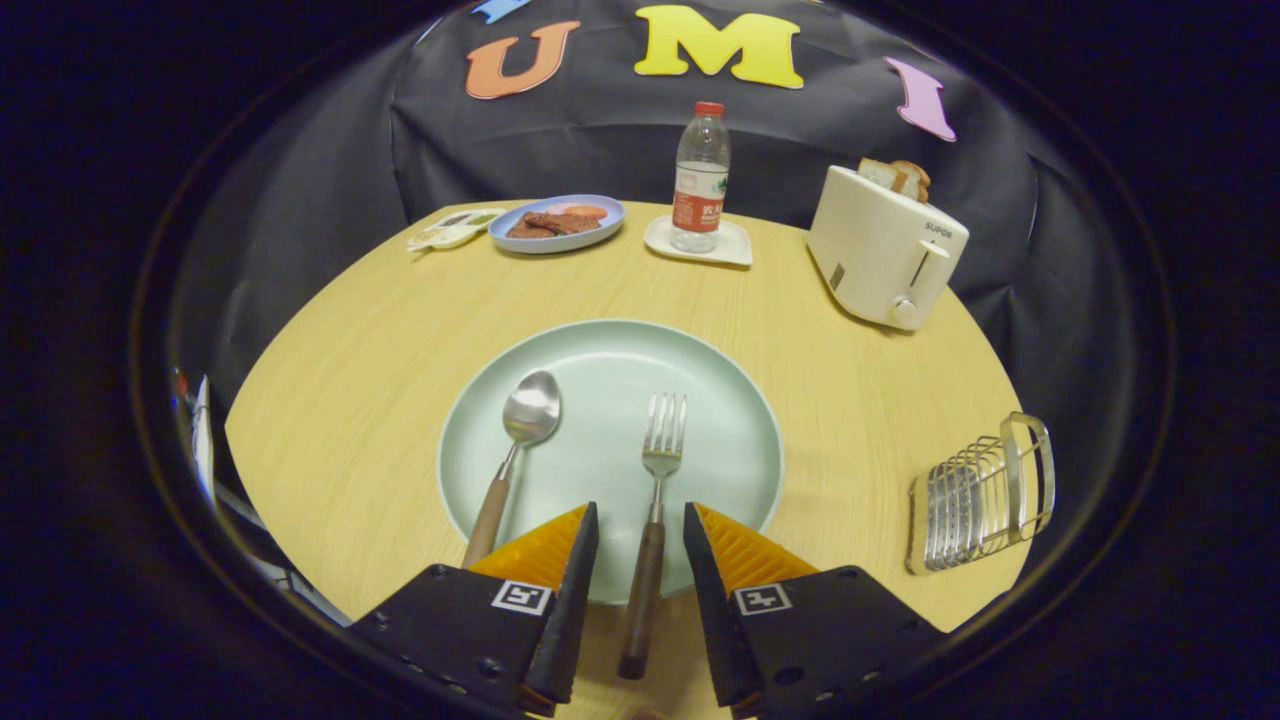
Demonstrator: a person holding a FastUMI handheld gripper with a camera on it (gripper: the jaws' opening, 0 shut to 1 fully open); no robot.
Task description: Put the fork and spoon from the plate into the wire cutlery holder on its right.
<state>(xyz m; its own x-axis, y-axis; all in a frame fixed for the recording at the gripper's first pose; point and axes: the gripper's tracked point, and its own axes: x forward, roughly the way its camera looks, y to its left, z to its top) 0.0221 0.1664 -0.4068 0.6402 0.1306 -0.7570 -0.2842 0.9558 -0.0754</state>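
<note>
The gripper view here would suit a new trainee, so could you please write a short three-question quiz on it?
1. True or false: the fork lies on the plate with its handle between the open fingers of the gripper.
2. Which utensil lies left of the fork? A) knife B) spoon C) ladle
3. Fill in: beyond the plate, the bottle stands on a small white ____.

Key:
1. True; neither finger touches the handle.
2. B
3. Tray, between the blue dish of food and the toaster. The wire cutlery holder sits right of the plate.
</note>
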